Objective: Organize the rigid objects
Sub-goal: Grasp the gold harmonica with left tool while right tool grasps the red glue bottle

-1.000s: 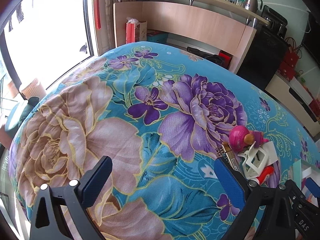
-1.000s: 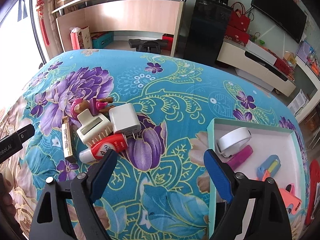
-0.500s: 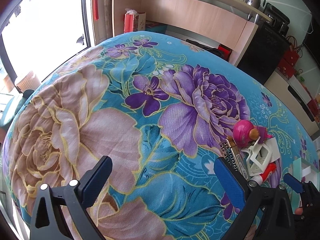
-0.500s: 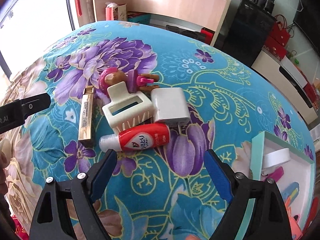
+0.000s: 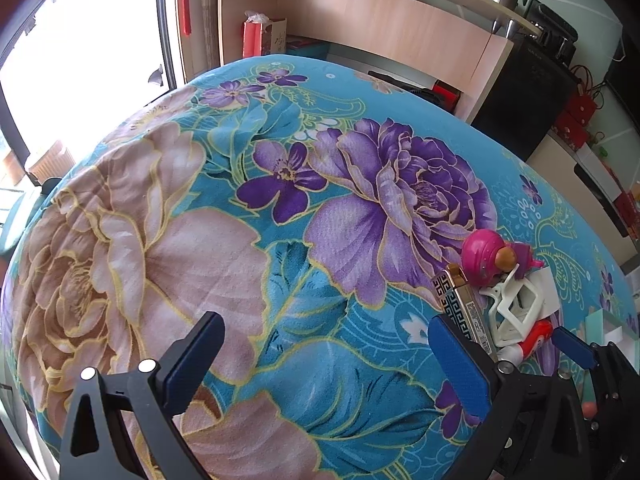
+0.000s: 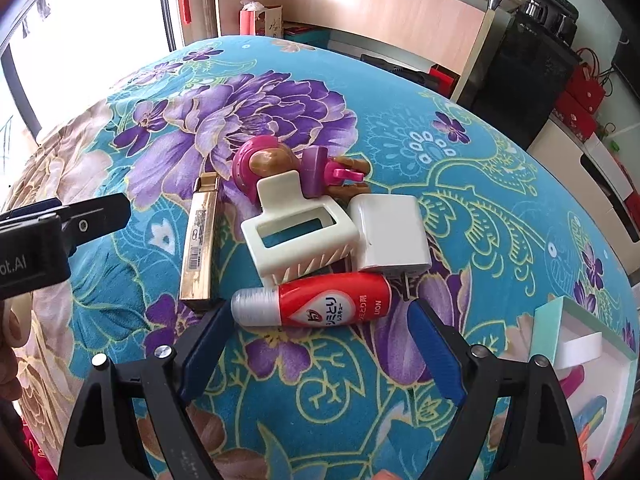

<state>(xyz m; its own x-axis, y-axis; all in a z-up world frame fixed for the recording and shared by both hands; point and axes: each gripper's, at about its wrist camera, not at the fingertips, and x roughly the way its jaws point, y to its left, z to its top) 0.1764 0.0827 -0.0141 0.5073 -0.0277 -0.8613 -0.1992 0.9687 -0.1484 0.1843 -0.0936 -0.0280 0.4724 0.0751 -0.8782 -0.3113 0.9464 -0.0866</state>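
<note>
A pile of small objects lies on the flowered cloth: a red and white tube (image 6: 316, 304), a cream hair claw (image 6: 298, 236), a white charger block (image 6: 390, 232), a gold bar-shaped case (image 6: 200, 240) and a pink doll figure (image 6: 276, 164). My right gripper (image 6: 316, 344) is open, its fingers straddling the tube from the near side. In the left wrist view the same pile sits at right: doll (image 5: 486, 258), gold case (image 5: 460, 306), hair claw (image 5: 516, 312). My left gripper (image 5: 324, 354) is open over bare cloth, left of the pile.
A teal-rimmed white tray (image 6: 548, 320) holding a tape roll and other small items sits at the right edge. The left gripper's body (image 6: 60, 224) reaches in from the left. Beyond the table stand a wooden shelf unit (image 5: 380, 36) and a black cabinet (image 6: 532, 80).
My right gripper has swung left from the tray and moved in close on the pile, now straddling the tube. The left gripper shifted only slightly; both stayed open.
</note>
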